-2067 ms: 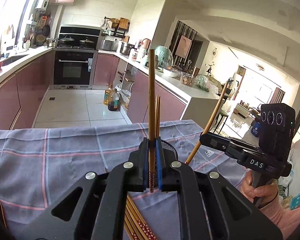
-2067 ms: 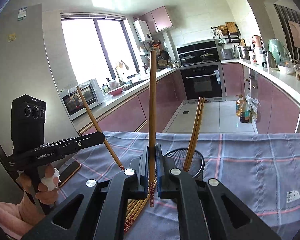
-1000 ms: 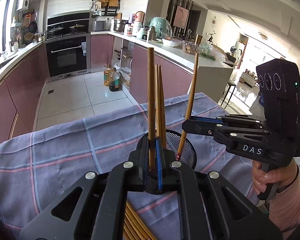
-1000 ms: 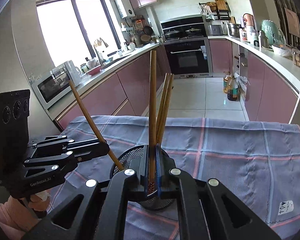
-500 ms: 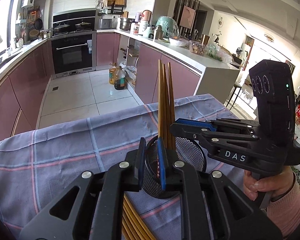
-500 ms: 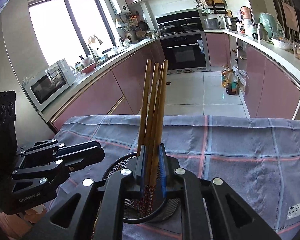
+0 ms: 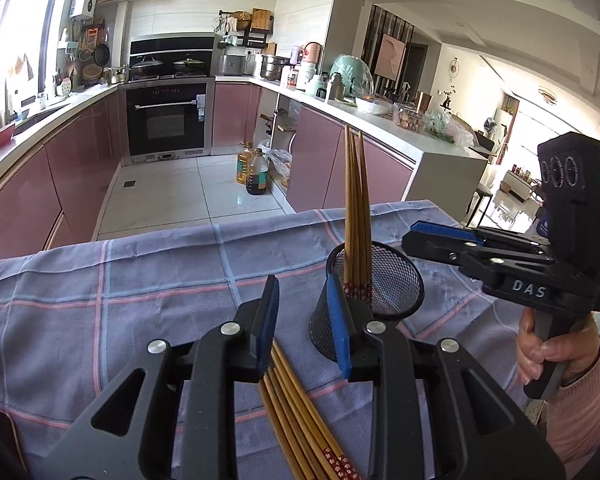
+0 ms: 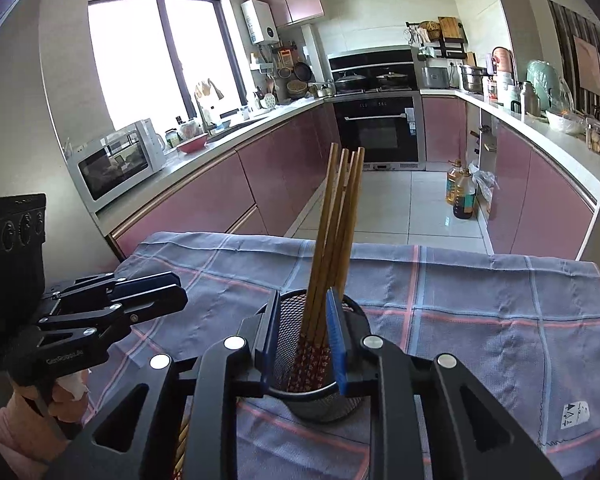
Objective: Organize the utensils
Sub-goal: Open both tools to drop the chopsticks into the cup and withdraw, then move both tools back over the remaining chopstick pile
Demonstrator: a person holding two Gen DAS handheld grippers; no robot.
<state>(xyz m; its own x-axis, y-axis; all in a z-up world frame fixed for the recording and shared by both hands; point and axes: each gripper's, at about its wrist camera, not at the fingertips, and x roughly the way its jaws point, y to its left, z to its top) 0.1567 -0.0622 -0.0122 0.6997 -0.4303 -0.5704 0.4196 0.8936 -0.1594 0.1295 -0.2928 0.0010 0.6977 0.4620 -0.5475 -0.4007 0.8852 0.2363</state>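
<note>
A black mesh cup stands on the counter, which is draped in a grey-violet checked cloth, and four wooden chopsticks stand upright in it, patterned ends down, leaning together toward the far rim. The left gripper sits just to the left of the cup; its jaws are opening, blue pads apart, with nothing between them, and its right finger crosses in front of the cup's near wall. Directly below and behind that gap, a bundle of loose chopsticks lies flat on the cloth, running toward the near edge with red-patterned tips closest to the camera. The right gripper hangs over the near rim of the cup, jaws also opening; the standing chopsticks rise through the gap between its pads, and no pad visibly presses on them. In the left wrist view the right gripper reaches in from the right side, just beyond the cup, held by a hand in a pink sleeve. Beyond the counter lie a tiled floor with oil bottles, pink cabinets, a built-in oven, and a microwave under the window.
</note>
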